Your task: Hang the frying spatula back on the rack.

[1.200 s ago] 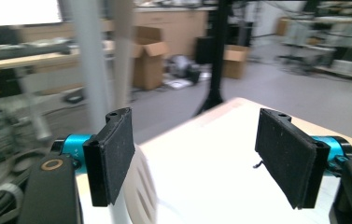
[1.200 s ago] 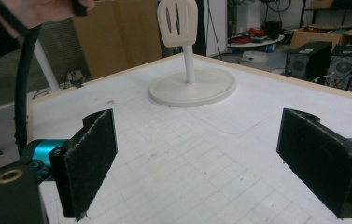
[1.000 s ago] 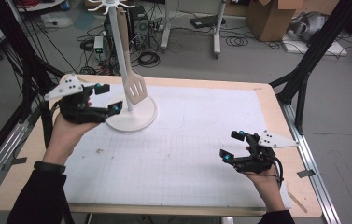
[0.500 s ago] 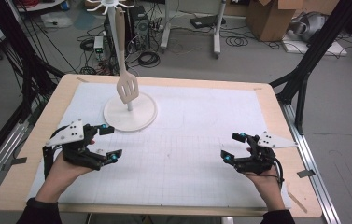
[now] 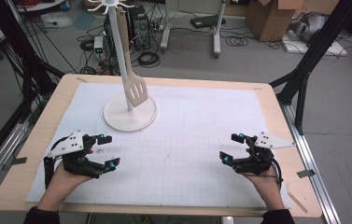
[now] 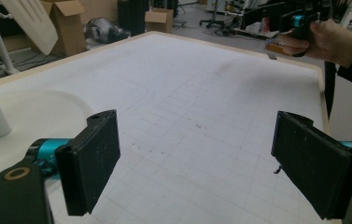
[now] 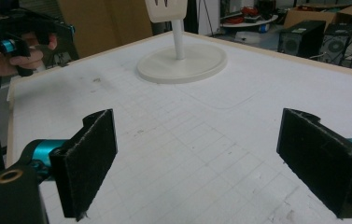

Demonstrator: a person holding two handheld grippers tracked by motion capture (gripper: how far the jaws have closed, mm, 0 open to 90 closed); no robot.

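- Since the earlier frame, high view: left gripper (image 5: pixel 102 151) has drawn back near the table edge; right gripper (image 5: pixel 234 148) rests, both wide and empty; spatula (image 5: pixel 136 90) hangs on the stand (image 5: pixel 130 113)
- Left gripper view: jaws wide over bare mat (image 6: pixel 201 93); a careless reach could knock the stand
- Right gripper view: jaws wide, stand (image 7: pixel 181 63) well apart

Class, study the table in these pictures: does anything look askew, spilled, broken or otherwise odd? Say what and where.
Nothing stands out. The slotted spatula hangs from the white stand at the far left of the mat, which lies flat and unspilled. The left gripper and right gripper are held over the near corners, jaws open and holding nothing.
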